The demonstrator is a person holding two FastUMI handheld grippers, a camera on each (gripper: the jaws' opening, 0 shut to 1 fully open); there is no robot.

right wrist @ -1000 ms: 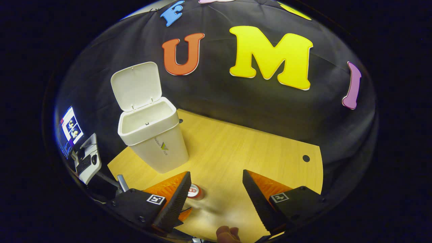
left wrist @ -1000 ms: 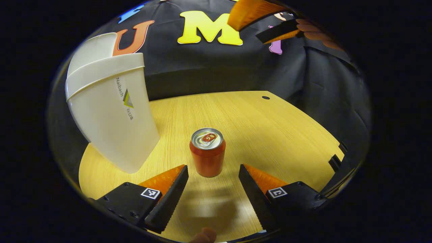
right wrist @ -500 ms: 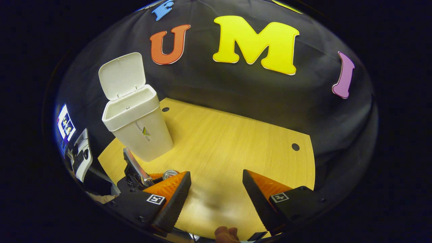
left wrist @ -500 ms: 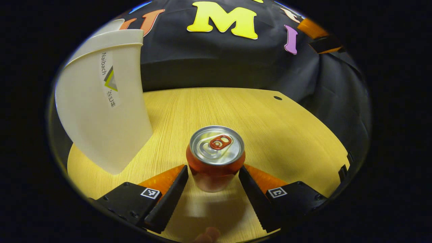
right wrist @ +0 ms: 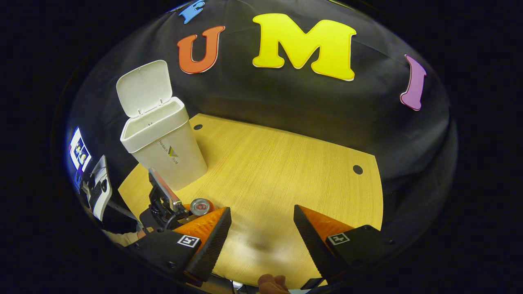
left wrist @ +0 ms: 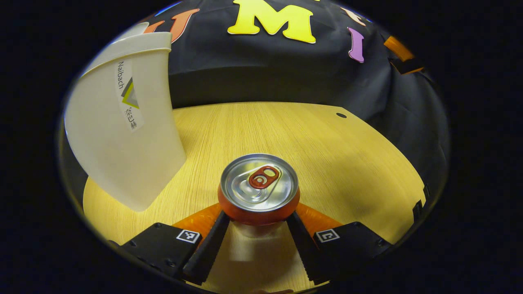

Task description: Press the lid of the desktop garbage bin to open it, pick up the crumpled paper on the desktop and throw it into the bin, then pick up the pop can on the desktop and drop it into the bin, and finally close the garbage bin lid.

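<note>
A red pop can [left wrist: 258, 192] with a silver top stands on the wooden table [left wrist: 327, 155]. My left gripper [left wrist: 258, 216] is shut on it, one finger pressing each side of its body. The white bin [left wrist: 122, 134] rises close on the left. In the right gripper view the bin [right wrist: 171, 151] stands at the table's back left with its lid [right wrist: 144, 86] swung up and open. The can [right wrist: 201, 206] sits in front of it, held by the left gripper [right wrist: 179, 210]. My right gripper [right wrist: 261, 228] hovers open above the table's front, with nothing between its fingers.
A monitor [right wrist: 79, 153] and a desk with a mouse lie beyond the table's left edge. Round holes [right wrist: 358, 169] mark the tabletop near its right and back edges. A fingertip [right wrist: 271, 281] shows at the bottom of the right gripper view.
My left gripper went forward around the can and its fingers closed in on the can's sides. The right gripper stayed open and drifted only slightly.
</note>
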